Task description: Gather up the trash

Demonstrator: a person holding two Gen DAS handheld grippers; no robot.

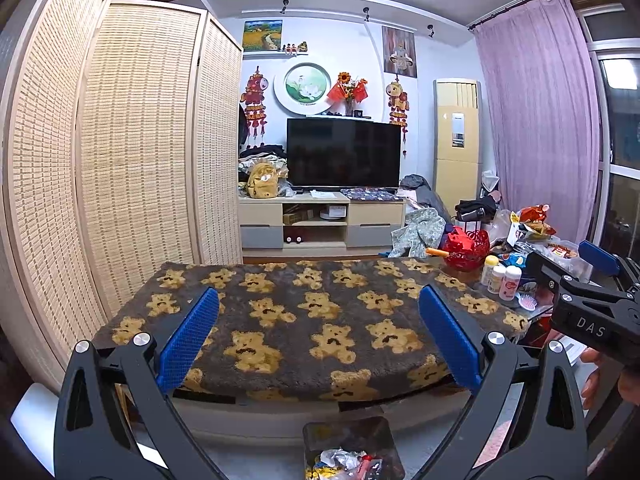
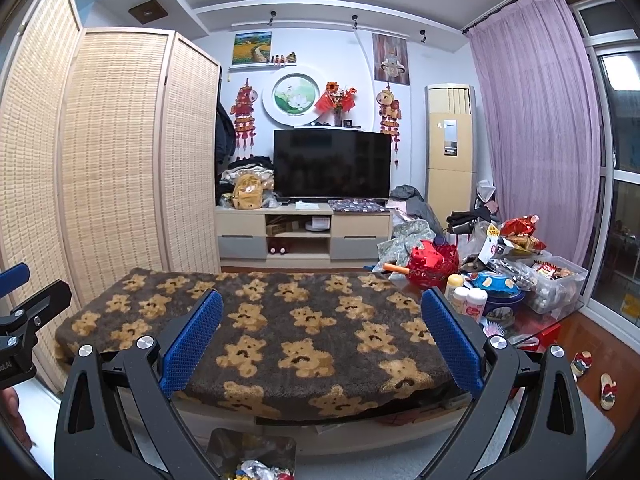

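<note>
Below the table's [image 1: 280, 412] near edge, on the floor, stands a dark trash bin [image 1: 352, 436] holding crumpled wrappers; its long axis cannot be judged. Left gripper [image 1: 319, 336] and right gripper [image 2: 323, 338] hover above the bear-patterned cover [image 2: 280, 320], fingers spread wide, empty.

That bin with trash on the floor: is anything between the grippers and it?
Nothing visible blocks it. The bin sits on the floor in front of the bear-print table, just below the open left gripper and open right gripper.
</note>
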